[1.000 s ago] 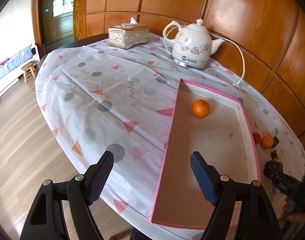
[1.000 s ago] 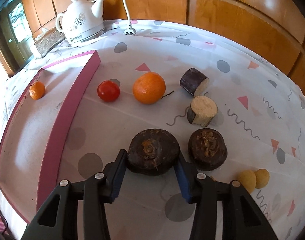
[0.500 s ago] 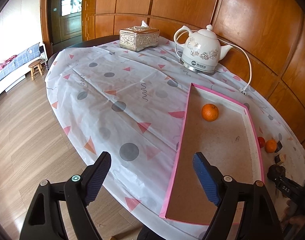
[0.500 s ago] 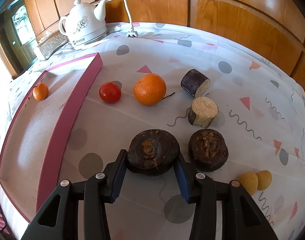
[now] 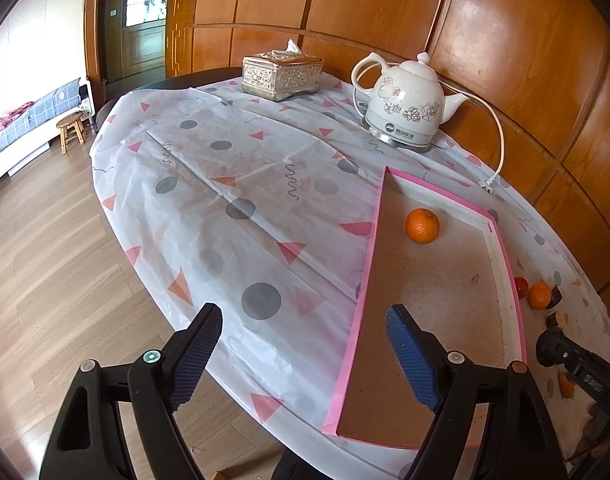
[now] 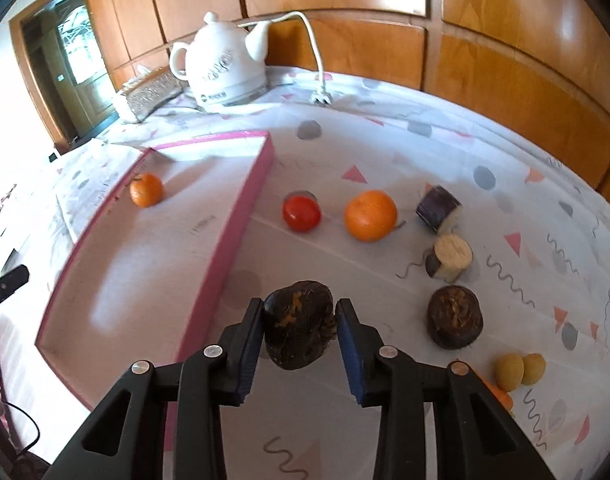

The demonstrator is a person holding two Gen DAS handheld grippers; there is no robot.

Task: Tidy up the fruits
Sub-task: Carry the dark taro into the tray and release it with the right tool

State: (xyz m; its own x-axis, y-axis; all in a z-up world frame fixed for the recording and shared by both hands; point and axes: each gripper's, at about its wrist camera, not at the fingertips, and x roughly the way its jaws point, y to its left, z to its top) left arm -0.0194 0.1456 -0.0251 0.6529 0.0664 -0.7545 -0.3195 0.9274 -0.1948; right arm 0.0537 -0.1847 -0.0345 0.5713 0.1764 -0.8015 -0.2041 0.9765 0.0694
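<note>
Where the right claw (image 6: pixel 299 330) clamps, dark wrinkled fruit (image 6: pixel 299 326) shows orange flecks.

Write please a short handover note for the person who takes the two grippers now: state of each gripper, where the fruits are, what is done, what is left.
Right gripper: jaws have just been closing, now shut on the dark round fruit, near the pink tray.
Left gripper: open, holding nothing, at the tray's near end.
Done: one small orange lies in the tray.
Left on the tablecloth: tomato, big orange, two purple cut pieces, second dark fruit, two yellow fruits.
Next, probably: put the held fruit in the tray.
</note>
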